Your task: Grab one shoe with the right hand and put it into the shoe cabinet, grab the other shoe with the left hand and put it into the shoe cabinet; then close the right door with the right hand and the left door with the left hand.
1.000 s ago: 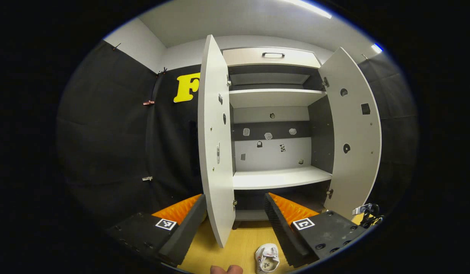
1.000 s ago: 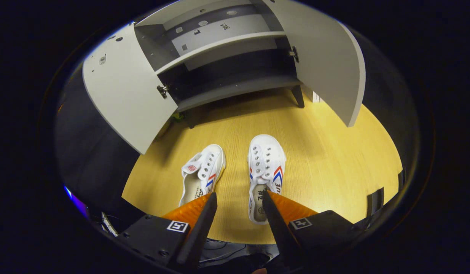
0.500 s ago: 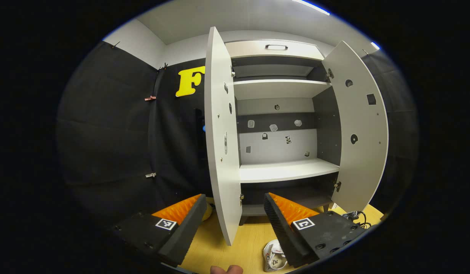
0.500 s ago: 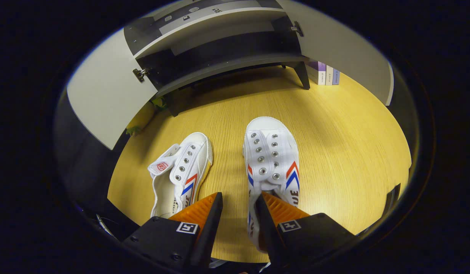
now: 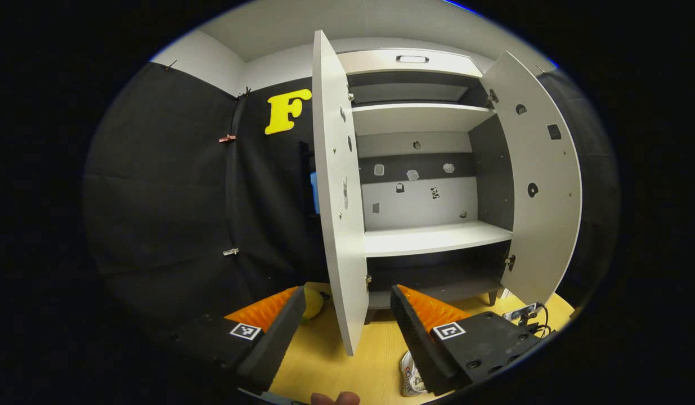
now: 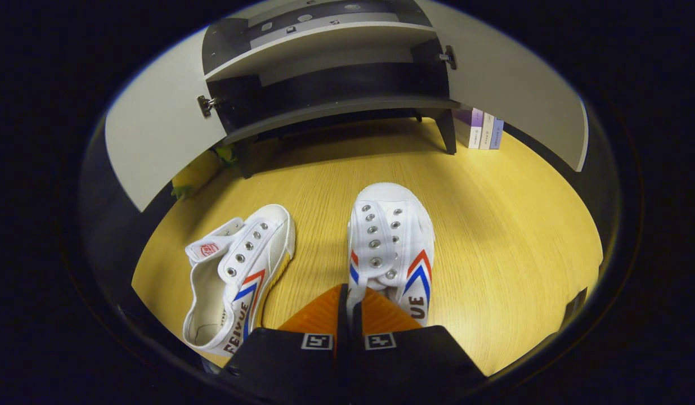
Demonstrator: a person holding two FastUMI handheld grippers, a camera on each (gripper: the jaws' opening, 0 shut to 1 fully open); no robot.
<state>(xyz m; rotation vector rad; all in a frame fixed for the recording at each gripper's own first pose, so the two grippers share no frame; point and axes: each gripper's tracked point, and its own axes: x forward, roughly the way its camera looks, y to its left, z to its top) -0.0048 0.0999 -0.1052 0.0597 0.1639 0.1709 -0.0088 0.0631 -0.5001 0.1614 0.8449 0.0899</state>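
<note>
Two white canvas shoes with red and blue chevrons lie on the wooden floor (image 6: 493, 225) in front of the shoe cabinet (image 6: 324, 107). In the right gripper view, my right gripper (image 6: 350, 298) is shut on the inner side wall of the right-hand shoe (image 6: 389, 236), near its opening. The other shoe (image 6: 240, 270) lies apart on the left, tilted on its side. In the left gripper view, my left gripper (image 5: 347, 292) is open and held up facing the cabinet (image 5: 431, 239), whose left door (image 5: 336, 197) and right door (image 5: 541, 180) stand open. Part of a shoe (image 5: 410, 379) peeks out beside the right finger.
Small boxes (image 6: 482, 129) stand by the cabinet's right leg. A yellow object (image 6: 195, 177) lies behind the left door, also seen as a yellow ball (image 5: 312, 302). Cables (image 5: 530, 318) lie at the right. The white middle shelf and dark bottom shelf hold nothing.
My right gripper has come down and shut on the right-hand shoe's side wall; it was open before. The left gripper has drifted left and slightly down, still open.
</note>
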